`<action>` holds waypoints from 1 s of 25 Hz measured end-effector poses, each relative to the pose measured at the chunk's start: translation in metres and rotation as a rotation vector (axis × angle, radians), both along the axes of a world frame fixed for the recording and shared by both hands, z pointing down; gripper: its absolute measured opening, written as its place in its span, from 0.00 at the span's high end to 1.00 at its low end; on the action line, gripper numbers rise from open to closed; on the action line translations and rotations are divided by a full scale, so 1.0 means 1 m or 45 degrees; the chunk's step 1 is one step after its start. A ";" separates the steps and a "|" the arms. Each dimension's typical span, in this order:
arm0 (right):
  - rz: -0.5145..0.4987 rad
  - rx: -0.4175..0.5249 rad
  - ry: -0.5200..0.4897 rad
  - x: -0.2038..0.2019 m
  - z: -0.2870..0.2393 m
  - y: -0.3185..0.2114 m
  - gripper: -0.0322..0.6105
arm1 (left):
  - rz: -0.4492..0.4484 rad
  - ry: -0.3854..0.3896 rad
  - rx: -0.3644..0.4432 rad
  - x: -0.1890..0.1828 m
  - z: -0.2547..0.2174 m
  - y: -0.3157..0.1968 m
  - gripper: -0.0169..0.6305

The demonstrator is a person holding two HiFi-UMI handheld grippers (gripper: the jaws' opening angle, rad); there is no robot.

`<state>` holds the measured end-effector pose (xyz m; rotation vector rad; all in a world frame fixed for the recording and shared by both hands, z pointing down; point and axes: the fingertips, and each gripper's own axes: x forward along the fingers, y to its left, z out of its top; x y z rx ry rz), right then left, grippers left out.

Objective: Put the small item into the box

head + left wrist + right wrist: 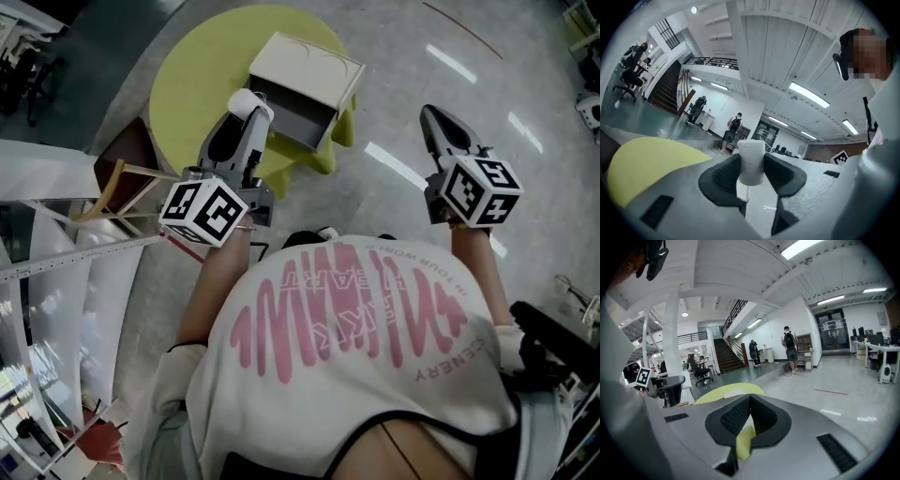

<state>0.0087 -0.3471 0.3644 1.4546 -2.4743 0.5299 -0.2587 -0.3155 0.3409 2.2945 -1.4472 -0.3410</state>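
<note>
The small white roll is clamped upright between the pads of the left gripper, whose jaws stand wide around it. In the head view it hangs over the round yellow-green table, just beside the left corner of the box. Whether it touches the box cannot be told.

The box lies near the table's right edge. Its grey drawer is pulled out toward the person, with the hollow open upward and nothing seen in it. The drawer's front end reaches the table's rim, where the cloth hangs down in a fold. To the left of the box a broad bare part of the tabletop lies free.

The right gripper is well apart from the table, over the grey floor, which is open on that side. Its jaws are closed tip to tip with nothing in them; the table shows beyond them.

Counted: one roll, one box with one drawer, one table, two grippers.

Left of the table a wooden frame and white rails crowd the space beside the left arm. Far off, a person with a backpack stands near a wall, and a staircase rises behind.
</note>
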 end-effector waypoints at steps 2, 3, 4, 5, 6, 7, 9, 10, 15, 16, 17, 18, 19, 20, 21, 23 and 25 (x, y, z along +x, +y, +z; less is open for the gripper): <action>0.026 -0.029 0.018 0.008 0.009 -0.002 0.94 | 0.018 -0.022 -0.025 0.004 0.014 -0.011 0.71; 0.041 -0.044 0.023 0.011 0.013 -0.003 0.94 | 0.026 -0.042 -0.036 0.005 0.021 -0.016 0.71; 0.057 -0.058 0.026 0.015 0.018 -0.004 0.94 | 0.033 -0.071 -0.046 0.006 0.030 -0.022 0.71; 0.072 -0.073 0.029 0.019 0.022 -0.005 0.94 | 0.039 -0.108 -0.057 0.007 0.039 -0.027 0.71; 0.085 -0.085 0.031 0.022 0.026 -0.005 0.94 | 0.045 -0.149 -0.074 0.008 0.049 -0.031 0.71; 0.096 -0.096 0.033 0.024 0.029 -0.005 0.94 | 0.055 -0.185 -0.097 0.009 0.060 -0.035 0.71; 0.117 -0.108 0.037 0.028 0.036 -0.004 0.94 | 0.081 -0.230 -0.149 0.010 0.082 -0.041 0.71; 0.128 -0.112 0.039 0.030 0.038 -0.003 0.94 | 0.093 -0.243 -0.170 0.010 0.090 -0.044 0.71; 0.184 -0.140 0.069 0.041 0.045 0.007 0.94 | 0.147 -0.307 -0.255 0.010 0.124 -0.056 0.71; 0.191 -0.146 0.078 0.043 0.046 0.009 0.94 | 0.155 -0.323 -0.278 0.009 0.131 -0.057 0.71; 0.200 -0.152 0.086 0.045 0.046 0.012 0.94 | 0.166 -0.340 -0.299 0.009 0.138 -0.057 0.71; 0.209 -0.158 0.093 0.048 0.046 0.014 0.94 | 0.179 -0.360 -0.315 0.010 0.143 -0.058 0.71; 0.217 -0.165 0.100 0.051 0.046 0.016 0.94 | 0.194 -0.382 -0.327 0.011 0.147 -0.059 0.71; 0.221 -0.170 0.106 0.053 0.046 0.018 0.94 | 0.210 -0.406 -0.334 0.013 0.150 -0.060 0.71; 0.221 -0.174 0.114 0.055 0.047 0.019 0.94 | 0.227 -0.433 -0.339 0.015 0.153 -0.061 0.71; 0.216 -0.181 0.134 0.055 0.048 0.023 0.94 | 0.273 -0.507 -0.342 0.017 0.157 -0.061 0.71; 0.209 -0.188 0.156 0.054 0.048 0.025 0.94 | 0.333 -0.611 -0.337 0.021 0.162 -0.060 0.71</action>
